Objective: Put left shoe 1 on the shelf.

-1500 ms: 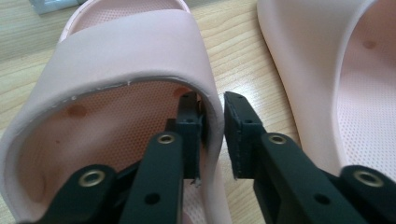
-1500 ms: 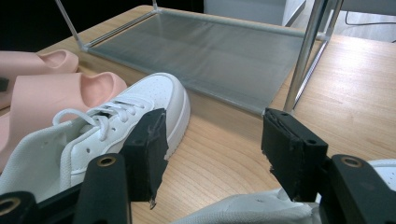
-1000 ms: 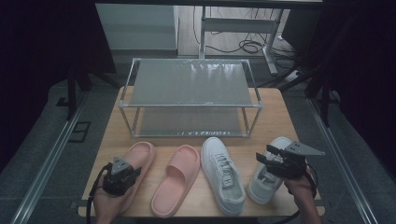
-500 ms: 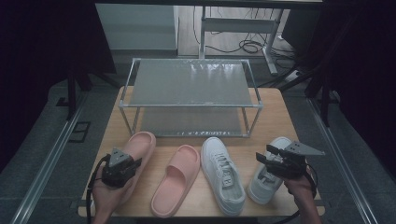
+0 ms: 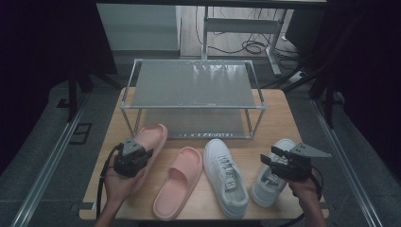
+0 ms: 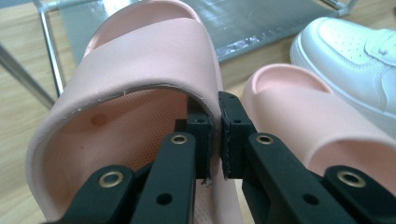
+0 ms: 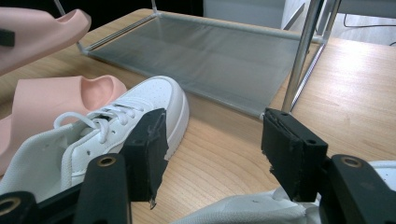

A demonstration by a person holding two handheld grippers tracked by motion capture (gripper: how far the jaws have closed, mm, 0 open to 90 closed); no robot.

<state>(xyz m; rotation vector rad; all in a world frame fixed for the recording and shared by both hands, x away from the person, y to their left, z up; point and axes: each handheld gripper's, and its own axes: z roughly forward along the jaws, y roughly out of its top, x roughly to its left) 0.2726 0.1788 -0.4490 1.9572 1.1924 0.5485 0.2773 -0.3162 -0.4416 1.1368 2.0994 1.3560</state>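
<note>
The left gripper (image 6: 213,135) is clamping its jaws on the strap of a pink rubber slide sandal (image 5: 150,137), holding it near the metal two-tier shoe rack (image 5: 194,85). The right gripper (image 7: 212,140) is hovering, jaws apart, over a white lace-up sneaker (image 5: 273,175) on the wooden worktop (image 5: 283,118).

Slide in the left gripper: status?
Left gripper shut on left slide strap, toe raised toward rack. Right gripper open over right sneaker. Lower shelf ahead looks free.
</note>
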